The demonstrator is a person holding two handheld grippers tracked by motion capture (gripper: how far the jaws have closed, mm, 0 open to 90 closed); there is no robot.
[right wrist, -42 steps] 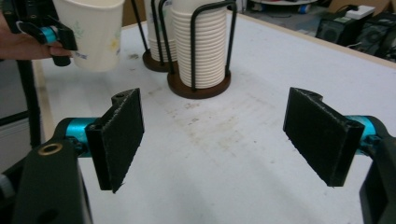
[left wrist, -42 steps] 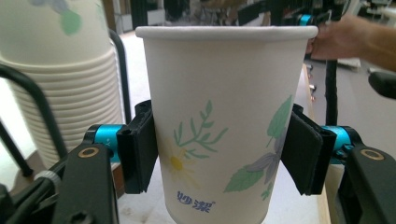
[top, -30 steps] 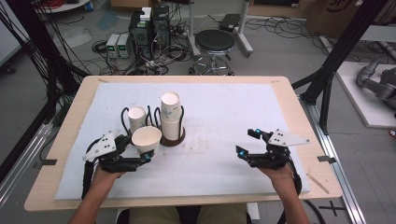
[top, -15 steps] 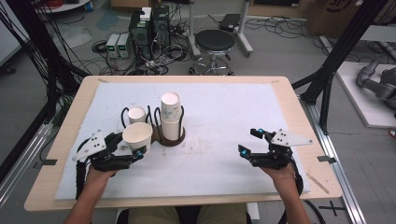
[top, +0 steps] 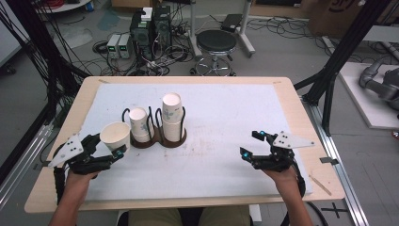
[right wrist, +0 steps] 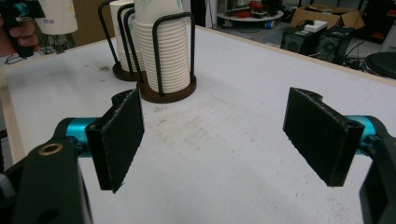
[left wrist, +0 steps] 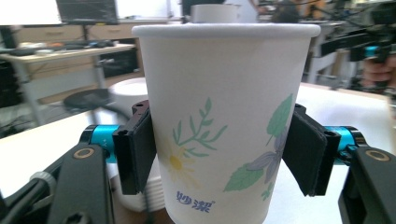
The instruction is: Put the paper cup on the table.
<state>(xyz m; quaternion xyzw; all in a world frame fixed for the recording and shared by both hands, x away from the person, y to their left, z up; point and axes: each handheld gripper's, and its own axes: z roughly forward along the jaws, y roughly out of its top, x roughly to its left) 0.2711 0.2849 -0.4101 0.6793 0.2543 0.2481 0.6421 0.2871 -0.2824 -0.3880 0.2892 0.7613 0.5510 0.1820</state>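
Now left gripper [top: 115, 151] clamps paper cup [top: 115, 135], jaws just eased slightly; keep it upright, clear the cup rack [top: 157, 140]. Right gripper [top: 253, 144] wide, empty.

White paper cup [left wrist: 224, 121] printed with green sprigs, a yellow daisy and blue lettering — upright, open mouth up, empty inside as far as visible. Clamped at mid-height between two black pads, off the table, just left of the cup rack — apart from the stacks.
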